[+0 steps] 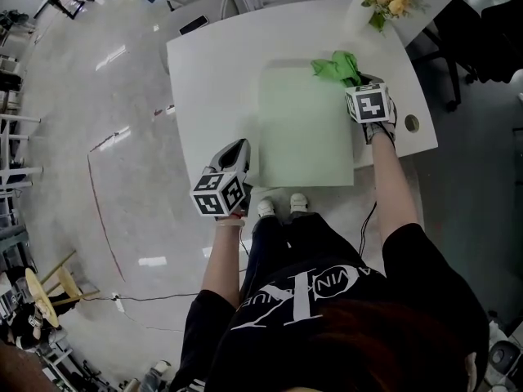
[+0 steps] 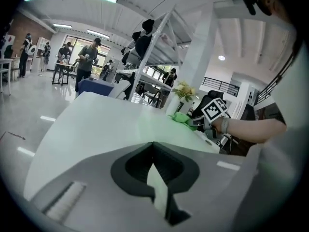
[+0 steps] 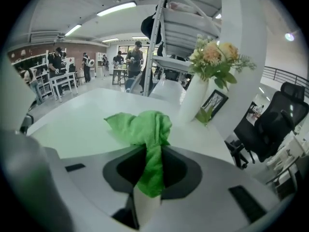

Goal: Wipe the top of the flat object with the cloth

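Note:
A pale green flat board (image 1: 304,129) lies on the white table (image 1: 212,80). A crumpled green cloth (image 1: 337,67) rests at the board's far right corner. My right gripper (image 1: 357,82) is at that corner and is shut on the cloth (image 3: 143,126), a fold of which runs back between its jaws (image 3: 149,153). My left gripper (image 1: 239,148) hovers by the table's near edge, just left of the board, shut with nothing in it. In the left gripper view its closed jaws (image 2: 153,146) point across the board (image 2: 159,125) toward the cloth (image 2: 181,117).
A white vase of yellow flowers (image 1: 365,6) stands just behind the cloth, with a small picture frame (image 3: 213,102) beside it. A cable hole (image 1: 412,123) sits near the table's right edge. A dark flat item (image 1: 194,24) lies at the far left corner. Office chairs (image 3: 270,124) stand right.

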Available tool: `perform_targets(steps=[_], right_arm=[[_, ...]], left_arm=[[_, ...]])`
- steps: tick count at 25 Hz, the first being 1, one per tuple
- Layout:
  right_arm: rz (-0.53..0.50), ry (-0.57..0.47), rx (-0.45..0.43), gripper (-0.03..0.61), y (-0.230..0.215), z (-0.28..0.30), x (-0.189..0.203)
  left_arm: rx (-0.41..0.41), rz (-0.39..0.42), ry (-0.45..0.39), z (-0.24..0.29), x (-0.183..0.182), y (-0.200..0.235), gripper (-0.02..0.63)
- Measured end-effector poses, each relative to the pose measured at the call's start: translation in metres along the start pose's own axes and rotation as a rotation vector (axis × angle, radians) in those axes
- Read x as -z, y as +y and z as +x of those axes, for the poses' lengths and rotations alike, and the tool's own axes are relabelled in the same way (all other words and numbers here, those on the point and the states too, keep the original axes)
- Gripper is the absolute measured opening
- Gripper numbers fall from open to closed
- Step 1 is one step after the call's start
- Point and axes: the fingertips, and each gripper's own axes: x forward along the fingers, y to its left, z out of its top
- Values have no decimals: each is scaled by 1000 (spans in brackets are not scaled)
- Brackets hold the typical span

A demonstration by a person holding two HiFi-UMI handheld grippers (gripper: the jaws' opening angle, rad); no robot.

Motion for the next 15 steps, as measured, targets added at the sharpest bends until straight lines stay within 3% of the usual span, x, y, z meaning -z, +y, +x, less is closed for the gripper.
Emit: perform_targets(steps=[2,5,7,9,10,15], right_arm=[[0,-38,26,83,-5,-5,-3],[-14,-190,28,83,1,-23,-23],[-38,-259,-31,83,19,-33,-35],[-69,-299,-96,83,40,-41,-44],[-79,-313,-128,83,51,-45,-48],[-93,-365,-313,83,110,-61,-63]], left_arm=[[33,-6,-12,1,-3,-7,12],[84,-20,-13,1,-2,-18,14],[109,-36,0,3,1,-21,31],[115,-43,28,5,6,-22,122],[117,-43,44,6,9,-23,136],[127,-46,104,11,24,-28,143]])
